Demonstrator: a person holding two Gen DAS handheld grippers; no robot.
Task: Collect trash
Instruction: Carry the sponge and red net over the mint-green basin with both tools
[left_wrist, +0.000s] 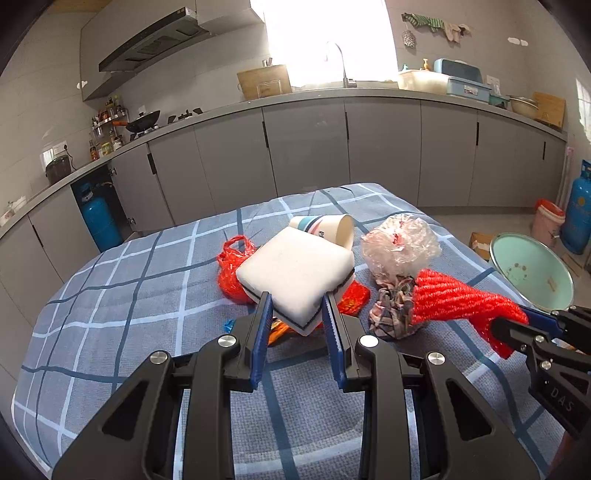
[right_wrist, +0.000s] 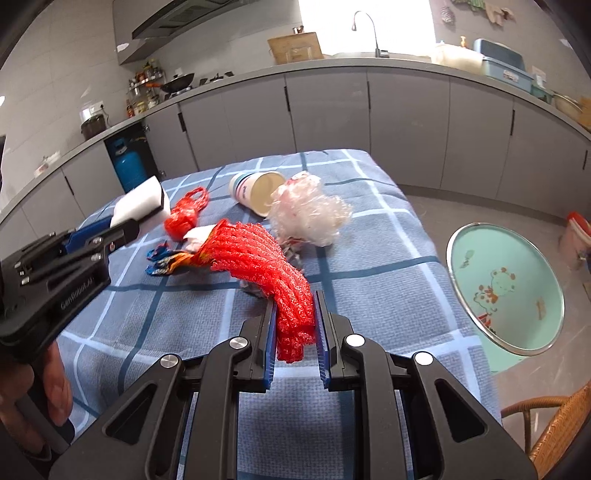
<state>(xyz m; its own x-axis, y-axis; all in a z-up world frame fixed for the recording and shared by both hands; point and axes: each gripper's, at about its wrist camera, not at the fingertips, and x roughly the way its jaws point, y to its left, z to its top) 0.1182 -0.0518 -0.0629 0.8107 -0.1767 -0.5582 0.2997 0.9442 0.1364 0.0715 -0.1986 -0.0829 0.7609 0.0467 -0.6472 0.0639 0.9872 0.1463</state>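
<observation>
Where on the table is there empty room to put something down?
The near part of the checked tablecloth, between the grippers and the trash, is bare, and so is its left side. The middle is crowded: paper cup, clear plastic wad, red bag, wrappers.

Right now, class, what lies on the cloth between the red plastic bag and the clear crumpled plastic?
The tipped paper cup lies between the red plastic bag and clear crumpled plastic; the right wrist view shows this.

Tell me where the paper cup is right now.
The paper cup lies on its side at the far end of the checked tablecloth, between the red plastic bag and the crumpled clear plastic, mouth toward the plastic.
</observation>
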